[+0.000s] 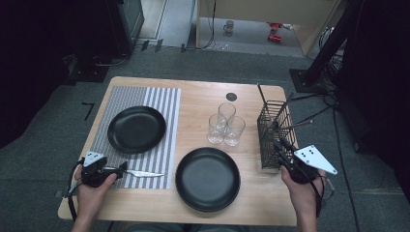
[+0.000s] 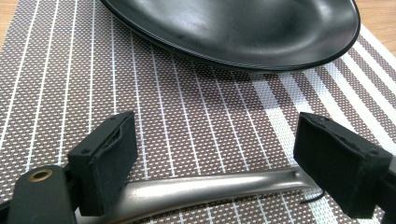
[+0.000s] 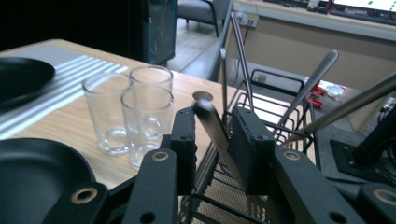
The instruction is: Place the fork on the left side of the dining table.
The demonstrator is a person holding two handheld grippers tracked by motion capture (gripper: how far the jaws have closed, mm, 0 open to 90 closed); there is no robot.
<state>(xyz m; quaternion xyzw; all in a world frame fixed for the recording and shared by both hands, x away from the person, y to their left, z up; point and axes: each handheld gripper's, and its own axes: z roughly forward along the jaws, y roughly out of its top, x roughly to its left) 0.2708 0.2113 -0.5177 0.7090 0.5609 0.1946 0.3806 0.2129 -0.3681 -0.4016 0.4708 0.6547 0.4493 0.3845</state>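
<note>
The right gripper (image 3: 212, 140) is pinching a utensil handle (image 3: 210, 119) standing in the wire caddy (image 1: 270, 140); a skewed pull could tip it. The left gripper (image 2: 215, 163), jaws spread, is straddling the knife (image 2: 205, 189) far left of the caddy.

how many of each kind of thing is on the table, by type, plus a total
black plates: 2
clear glasses: 3
striped placemat: 1
wire cutlery basket: 1
knife lying on the placemat: 1
utensils standing in the basket: at least 4, exact count unclear
total: 8 without the basket's utensils
</note>
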